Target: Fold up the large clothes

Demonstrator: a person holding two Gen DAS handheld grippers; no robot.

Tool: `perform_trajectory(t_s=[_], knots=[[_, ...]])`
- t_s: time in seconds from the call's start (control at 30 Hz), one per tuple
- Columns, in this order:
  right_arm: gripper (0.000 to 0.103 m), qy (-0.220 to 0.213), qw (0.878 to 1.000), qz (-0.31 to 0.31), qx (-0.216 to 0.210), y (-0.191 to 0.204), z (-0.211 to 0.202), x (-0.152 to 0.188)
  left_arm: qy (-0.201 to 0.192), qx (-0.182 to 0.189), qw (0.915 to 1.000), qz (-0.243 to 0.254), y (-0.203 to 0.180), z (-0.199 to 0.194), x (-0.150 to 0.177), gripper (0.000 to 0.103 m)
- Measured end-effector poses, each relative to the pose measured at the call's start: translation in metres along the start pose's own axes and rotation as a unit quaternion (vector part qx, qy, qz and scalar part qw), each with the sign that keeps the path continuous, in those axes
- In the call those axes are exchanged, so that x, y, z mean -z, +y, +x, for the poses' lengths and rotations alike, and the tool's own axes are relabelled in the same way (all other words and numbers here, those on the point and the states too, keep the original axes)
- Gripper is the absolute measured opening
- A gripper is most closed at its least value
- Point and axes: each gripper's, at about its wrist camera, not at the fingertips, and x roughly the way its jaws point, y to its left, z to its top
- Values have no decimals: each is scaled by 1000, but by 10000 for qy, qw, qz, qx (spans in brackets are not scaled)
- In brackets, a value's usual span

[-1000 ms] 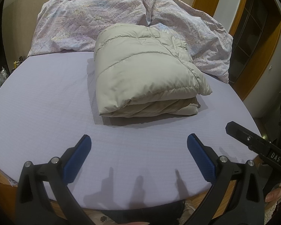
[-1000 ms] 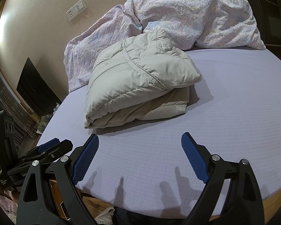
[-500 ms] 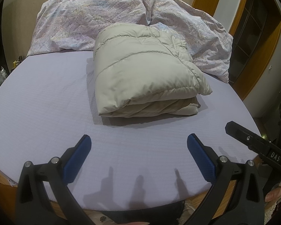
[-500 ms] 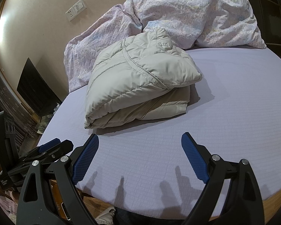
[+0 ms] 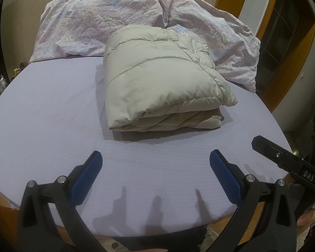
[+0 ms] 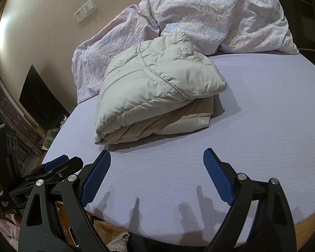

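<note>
A beige puffer jacket [image 5: 161, 79] lies folded into a thick bundle on the lilac bed sheet [image 5: 42, 121]; it also shows in the right wrist view [image 6: 155, 90]. My left gripper [image 5: 155, 157] is open and empty, hovering over the near part of the bed, well short of the jacket. My right gripper [image 6: 157, 157] is open and empty too, at the near edge. The left gripper also shows at the left of the right wrist view [image 6: 58, 163], and the right gripper's arm shows at the right of the left wrist view [image 5: 287, 159].
A crumpled floral duvet [image 5: 115, 19] is heaped at the head of the bed behind the jacket. A wall with a socket plate [image 6: 85, 10] is beyond. A wooden frame [image 5: 294, 63] stands at the right. The bed's wooden edge [image 6: 304, 216] is close below.
</note>
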Motion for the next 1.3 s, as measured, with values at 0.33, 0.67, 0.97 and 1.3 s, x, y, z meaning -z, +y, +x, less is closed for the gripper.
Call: perform_trajectory(t_s=[0.33,0.67,0.97,1.3], knots=[[92,-4,10000,8,0,2,1,1,5,6,10000,-5,1,0,0,101],[92,-8,10000,11,3,4,2,2,4,12,10000,-2,0,0,0,101],[92,-4,10000,7,8,4,2,2,3,13,10000,-1,-1,0,0,101],[92,-7,10000,5,12,3,2,1,6,18,10000,-12,-2,-1,1,101]])
